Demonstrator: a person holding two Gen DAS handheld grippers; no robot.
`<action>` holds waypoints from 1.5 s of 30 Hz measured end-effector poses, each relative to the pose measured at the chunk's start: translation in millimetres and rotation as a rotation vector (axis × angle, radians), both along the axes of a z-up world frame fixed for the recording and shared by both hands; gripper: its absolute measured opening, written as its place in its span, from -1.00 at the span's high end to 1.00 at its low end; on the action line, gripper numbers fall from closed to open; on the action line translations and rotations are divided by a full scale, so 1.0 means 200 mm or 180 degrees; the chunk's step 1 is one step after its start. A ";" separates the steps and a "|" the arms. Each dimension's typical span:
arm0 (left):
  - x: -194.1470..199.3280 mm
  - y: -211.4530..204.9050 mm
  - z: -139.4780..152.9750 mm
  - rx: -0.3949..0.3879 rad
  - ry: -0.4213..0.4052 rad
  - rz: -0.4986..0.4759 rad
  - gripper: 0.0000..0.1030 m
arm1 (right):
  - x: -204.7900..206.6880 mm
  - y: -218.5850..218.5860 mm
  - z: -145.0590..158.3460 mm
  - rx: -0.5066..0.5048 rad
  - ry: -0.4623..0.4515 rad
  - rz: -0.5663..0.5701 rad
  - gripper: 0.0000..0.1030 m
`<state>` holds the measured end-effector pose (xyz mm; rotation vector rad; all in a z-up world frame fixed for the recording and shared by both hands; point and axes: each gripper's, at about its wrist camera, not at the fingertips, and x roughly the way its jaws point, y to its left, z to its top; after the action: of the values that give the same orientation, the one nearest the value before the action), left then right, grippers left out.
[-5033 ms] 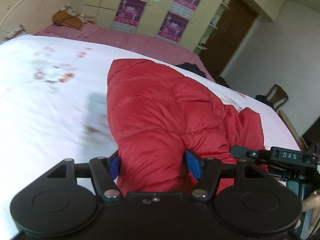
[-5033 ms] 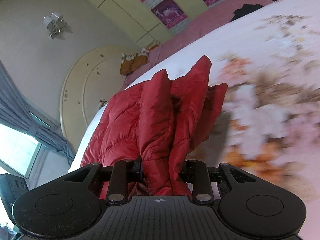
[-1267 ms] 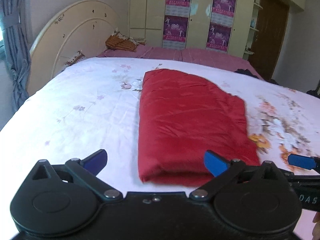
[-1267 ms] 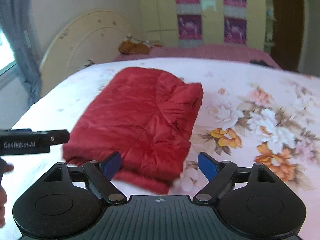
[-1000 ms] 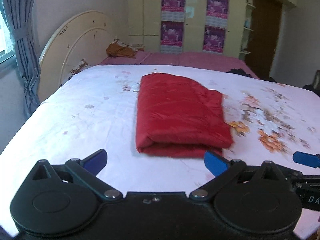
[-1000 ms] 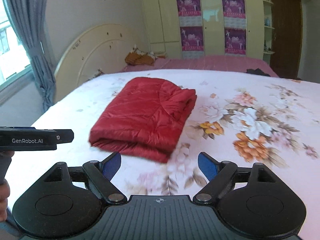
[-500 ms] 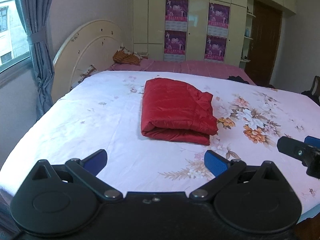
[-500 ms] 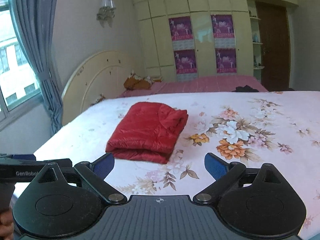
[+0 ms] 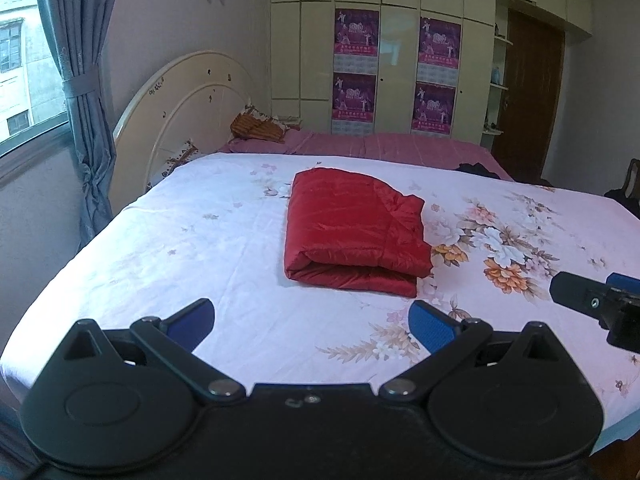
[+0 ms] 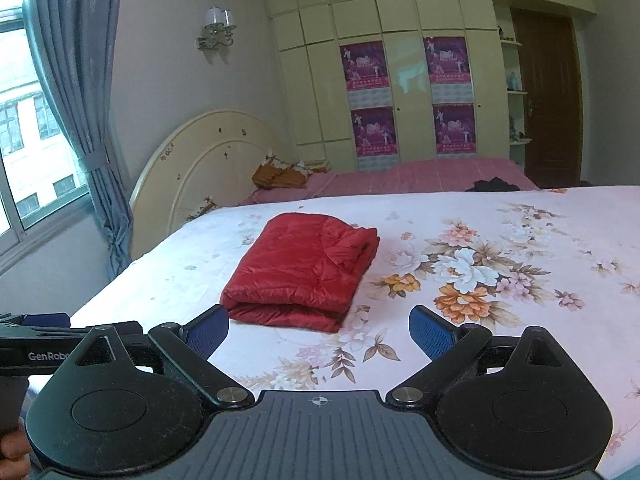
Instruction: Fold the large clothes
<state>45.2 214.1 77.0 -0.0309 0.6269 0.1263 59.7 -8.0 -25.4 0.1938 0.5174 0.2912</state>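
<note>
Soft window daylight; fisheye-bent edges

Left wrist view: right gripper (image 9: 600,304) is cut by the right frame edge, one blue pad partly showing. Right wrist view: left gripper's (image 10: 36,344) branding is half hidden behind the near finger arm; a hand (image 10: 14,454) is clipped at lower left. Poster (image 10: 364,66) text too small to read. Dark item (image 10: 494,185) on the pink bedspread (image 10: 420,178): unidentifiable. Underside of the folded red jacket (image 9: 352,228) is hidden.

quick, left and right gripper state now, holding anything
left gripper: open, holding nothing.
right gripper: open, holding nothing; the folded red jacket lies on the bed.
</note>
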 end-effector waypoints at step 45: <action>0.04 0.05 -0.01 0.0076 0.0021 0.0071 -1.00 | 0.11 0.03 -0.05 0.0037 0.0087 0.0083 -0.86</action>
<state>54.0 224.2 74.1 -0.0143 0.6317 0.1556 81.4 -1.1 -34.6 0.2026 0.5459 0.3172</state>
